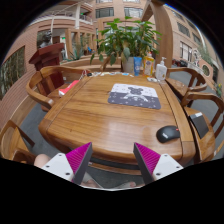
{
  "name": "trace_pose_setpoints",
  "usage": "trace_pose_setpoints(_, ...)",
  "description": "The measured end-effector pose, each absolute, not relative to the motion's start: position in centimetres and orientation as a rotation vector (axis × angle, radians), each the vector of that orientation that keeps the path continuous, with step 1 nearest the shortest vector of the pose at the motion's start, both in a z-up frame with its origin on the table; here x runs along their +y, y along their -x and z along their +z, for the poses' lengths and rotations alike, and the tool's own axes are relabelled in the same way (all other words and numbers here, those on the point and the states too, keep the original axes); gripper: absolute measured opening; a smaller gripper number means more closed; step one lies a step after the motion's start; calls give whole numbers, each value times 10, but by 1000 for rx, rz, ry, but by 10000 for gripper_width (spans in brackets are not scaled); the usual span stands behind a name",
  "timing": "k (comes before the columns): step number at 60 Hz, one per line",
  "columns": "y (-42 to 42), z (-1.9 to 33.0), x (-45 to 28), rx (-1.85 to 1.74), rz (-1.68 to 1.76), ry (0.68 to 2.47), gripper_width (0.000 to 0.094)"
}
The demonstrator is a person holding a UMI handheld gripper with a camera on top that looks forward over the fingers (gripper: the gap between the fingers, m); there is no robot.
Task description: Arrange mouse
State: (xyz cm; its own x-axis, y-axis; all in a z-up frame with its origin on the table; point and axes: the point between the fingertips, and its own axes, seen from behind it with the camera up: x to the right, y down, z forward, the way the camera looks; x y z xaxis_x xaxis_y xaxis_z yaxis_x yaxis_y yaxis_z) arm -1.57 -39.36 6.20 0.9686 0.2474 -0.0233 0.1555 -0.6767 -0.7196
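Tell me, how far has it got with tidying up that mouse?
Nothing looks done yet. The mouse sits near the wooden table's edge, well away from the grey mouse mat at the middle. The tool hangs open and empty short of the table, holding nothing. Still left: reach the mouse, grip it and probably place it on the mat.

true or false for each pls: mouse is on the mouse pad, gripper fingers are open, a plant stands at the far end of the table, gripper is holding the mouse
1. The mouse lies on the mouse pad. False: it sits on bare wood, nearer the fingers than the pad and apart from it.
2. The gripper has its fingers open. True.
3. A potted plant stands at the far end of the table. True.
4. The gripper holds the mouse. False: nothing is between the fingers; the mouse lies just ahead of them.
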Motion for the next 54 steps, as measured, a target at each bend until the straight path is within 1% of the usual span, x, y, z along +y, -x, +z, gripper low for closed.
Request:
trace_pose_setpoints(2,6,56,-394,-256,136,2331,850)
trace_pose_setpoints(5,-51,19,-378,-227,125,2318,851)
trace_pose_setpoints(10,-89,9,-372,-170,94,2306,852)
trace_pose_setpoints(23,-147,6,-334,-32,36,2240,852)
trace_pose_setpoints(29,-165,-5,-316,14,22,2247,850)
trace_pose_setpoints(34,-175,-11,-302,61,27,2249,850)
trace_pose_setpoints(49,-185,-9,-252,112,25,2212,845)
trace_pose_setpoints(54,-186,-11,-236,125,-4,2205,804)
